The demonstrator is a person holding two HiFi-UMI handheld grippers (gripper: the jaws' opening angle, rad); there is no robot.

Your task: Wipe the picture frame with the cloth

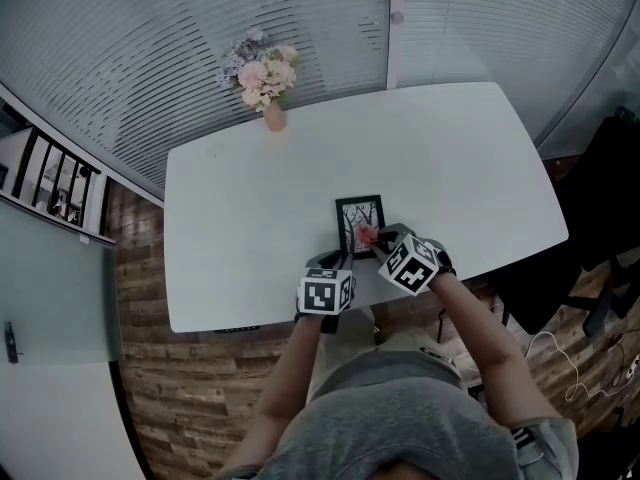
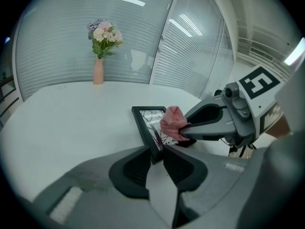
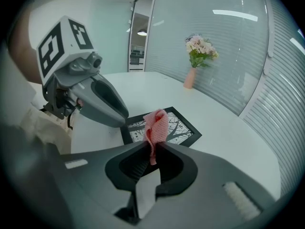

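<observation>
- Nearest the head camera, a person's grey shirt (image 1: 400, 428) is seen, with both forearms stretched out to the near edge of a white table (image 1: 250, 228).
- The left gripper (image 1: 330, 264) is held at that edge; in its own view its jaws (image 2: 159, 151) are pressed onto the near corner of the picture frame (image 2: 148, 109), which is gripped between them.
- The right gripper (image 1: 375, 238) is brought in from the right; its jaws (image 3: 152, 149) are pinched on a pink cloth (image 3: 156, 123), whose loose end stands up beyond the tips.
- The cloth (image 2: 172, 122) is laid against the glass of the picture frame (image 1: 358, 211), on the right half of it.
- A black-and-white print of bare branches is held inside the black picture frame (image 3: 183, 128).
- Whether the frame is flat on the table or tipped up cannot be told.
- A slim pink vase (image 1: 274, 118) is set at the far side of the table, well apart from the frame, and pale pink and lilac flowers (image 1: 262, 68) are held in it.
- Slatted blinds (image 1: 150, 38) are seen behind the table.
</observation>
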